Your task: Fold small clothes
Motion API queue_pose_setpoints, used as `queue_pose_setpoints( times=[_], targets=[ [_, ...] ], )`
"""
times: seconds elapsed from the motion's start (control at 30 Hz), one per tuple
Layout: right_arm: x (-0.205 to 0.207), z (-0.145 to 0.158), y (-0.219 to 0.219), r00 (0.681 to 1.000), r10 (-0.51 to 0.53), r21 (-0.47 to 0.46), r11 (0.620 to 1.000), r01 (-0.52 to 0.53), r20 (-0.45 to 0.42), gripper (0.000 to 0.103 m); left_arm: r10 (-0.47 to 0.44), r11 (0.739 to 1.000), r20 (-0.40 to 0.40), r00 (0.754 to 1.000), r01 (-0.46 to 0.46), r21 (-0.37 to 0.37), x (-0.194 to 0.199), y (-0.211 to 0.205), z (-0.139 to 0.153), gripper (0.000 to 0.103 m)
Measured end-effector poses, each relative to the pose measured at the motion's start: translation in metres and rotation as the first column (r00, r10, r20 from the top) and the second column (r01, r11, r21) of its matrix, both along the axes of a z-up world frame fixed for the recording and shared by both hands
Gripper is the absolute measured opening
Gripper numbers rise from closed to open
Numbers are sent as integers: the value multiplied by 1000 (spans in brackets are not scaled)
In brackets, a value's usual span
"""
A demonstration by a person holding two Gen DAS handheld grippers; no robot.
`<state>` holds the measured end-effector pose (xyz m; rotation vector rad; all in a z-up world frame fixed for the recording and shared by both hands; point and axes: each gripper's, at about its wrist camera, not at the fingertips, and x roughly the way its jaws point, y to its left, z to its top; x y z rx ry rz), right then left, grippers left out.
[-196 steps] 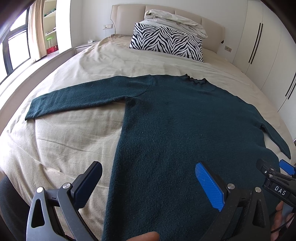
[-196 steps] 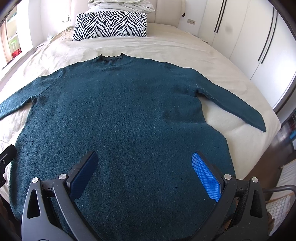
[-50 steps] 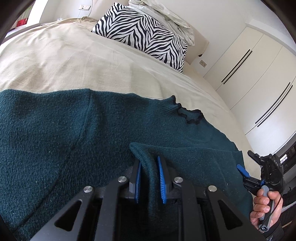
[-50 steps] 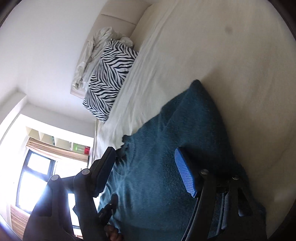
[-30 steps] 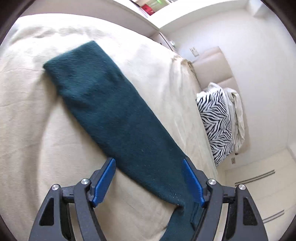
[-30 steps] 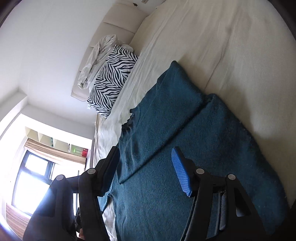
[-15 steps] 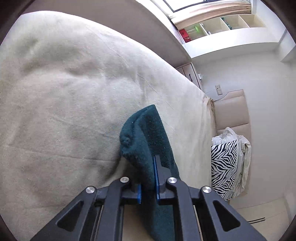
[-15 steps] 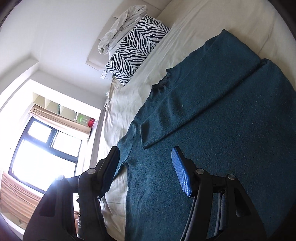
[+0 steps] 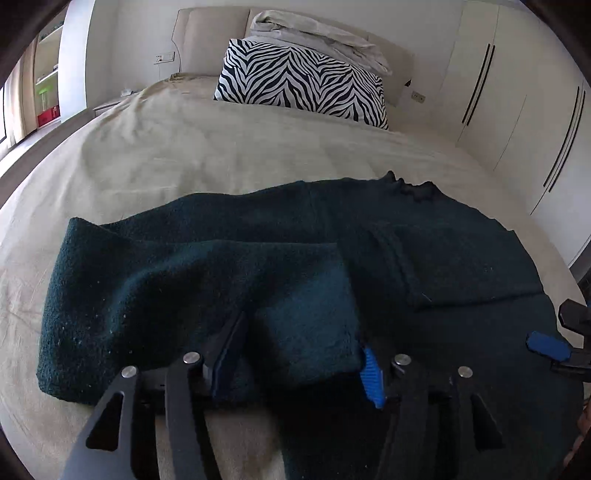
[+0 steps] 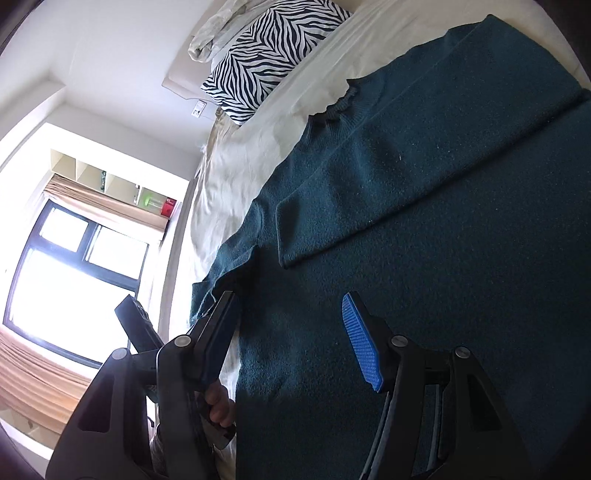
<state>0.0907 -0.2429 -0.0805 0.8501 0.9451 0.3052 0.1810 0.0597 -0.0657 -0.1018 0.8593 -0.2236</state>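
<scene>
Bed point(image 9: 207, 155) under sweater point(image 9: 461, 258); left gripper point(image 9: 299, 354) opening, cuff point(image 9: 310, 332) loose between jaws; right gripper point(image 10: 295, 343) opening, empty

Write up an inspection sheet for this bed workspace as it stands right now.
Surface: beige bed cover, lightly creased.
Job's things: dark teal sweater lying flat, both sleeves folded in over the body; the left sleeve cuff lies between the left gripper's fingers.
Clutter: zebra pillow and crumpled pale bedding at the headboard.
Grippers: left gripper jaws opening, pads off the cuff; right gripper jaws opening, nothing between them, over the sweater body.
Cables: nothing seen.
Surroundings: white wardrobes, window, wall shelves.
</scene>
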Motion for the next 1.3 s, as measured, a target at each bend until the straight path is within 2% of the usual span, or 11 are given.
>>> queue_pose_setpoints(
  times=[0.13,0.33,0.5,0.57,0.63,0.67,0.7,0.77,0.87,1.07,1.3],
  targets=[
    [36,-12,32,998,67,25,997,-66,-23,62,49,980,1,999,-48,-195,-24,38,17,93],
    [86,-25,92,979,181,76,982,-174,-93,62,250,887,19,968,-221,-406,-43,114,44,92],
    [112,-39,136,957,236,19,972,-236,-168,62,390,796,-36,920,-356,-490,-34,168,44,82],
    [119,-36,152,952,264,-5,963,-268,-153,62,402,777,-60,914,-375,-505,-30,177,41,78],
    [126,-30,170,946,297,-68,949,-307,-127,59,410,780,-62,910,-386,-492,-29,178,41,76],
    [129,-27,177,942,314,-110,939,-326,-117,47,407,782,-58,912,-381,-493,-29,178,42,76],
    [133,-24,183,938,327,-156,926,-342,-115,27,404,786,-53,913,-376,-491,-28,178,43,73],
    [134,-15,182,940,327,-200,919,-340,-95,9,407,796,-32,913,-372,-478,-29,178,47,72],
    [130,12,164,951,309,-270,913,-306,-33,7,425,799,-3,905,-377,-468,-31,180,52,72],
    [130,67,68,977,205,-324,930,-175,58,7,414,817,13,910,-365,-446,-27,173,49,72],
    [130,54,-49,999,32,-361,932,-30,0,7,365,857,30,930,-324,-402,-22,155,43,63]
  ],
)
